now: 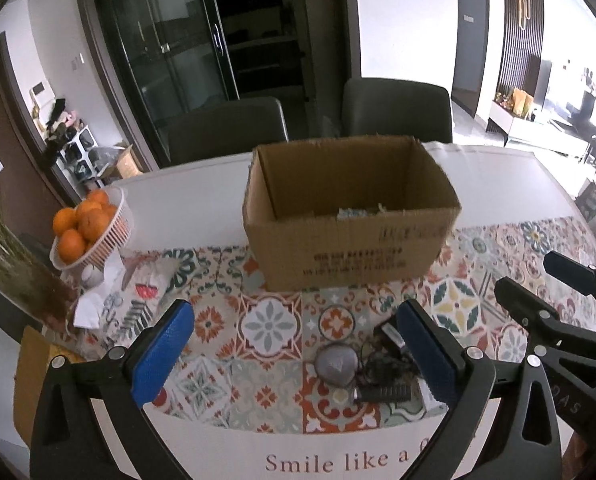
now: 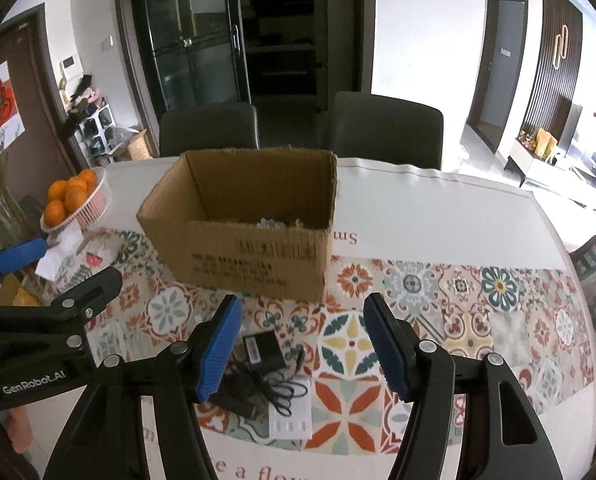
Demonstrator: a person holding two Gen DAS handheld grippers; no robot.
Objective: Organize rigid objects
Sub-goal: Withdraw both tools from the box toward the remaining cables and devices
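Cardboard is the material of the open box [image 1: 354,216], which stands on the patterned tablecloth [image 1: 266,320] in the middle of the table, with its mouth upward and only some pale scraps visible at the bottom. The things to be organized lie in a small heap on the cloth, near the front edge of the table and well in front of the box: a grey rounded object [image 1: 335,364], a black adapter [image 2: 263,350] with its tangled cable [image 2: 282,390], a flat black piece [image 1: 384,393] and a white strip [image 2: 291,416].

Both grippers are empty. The left gripper [image 1: 294,356] has its blue pads wide apart, and in its view the grey object and the cable lie between them, lower down and not touched. The right gripper [image 2: 302,350] is about half open; the adapter lies just beside its left pad (below it, as far as I can judge).

I judge that this is the approach step, before the first pick-up. The next move asks one gripper to come down over a single item, probably the adapter or the grey object, and close on its firm body, not on the loose cable. The cable could pull the neighbouring things along.
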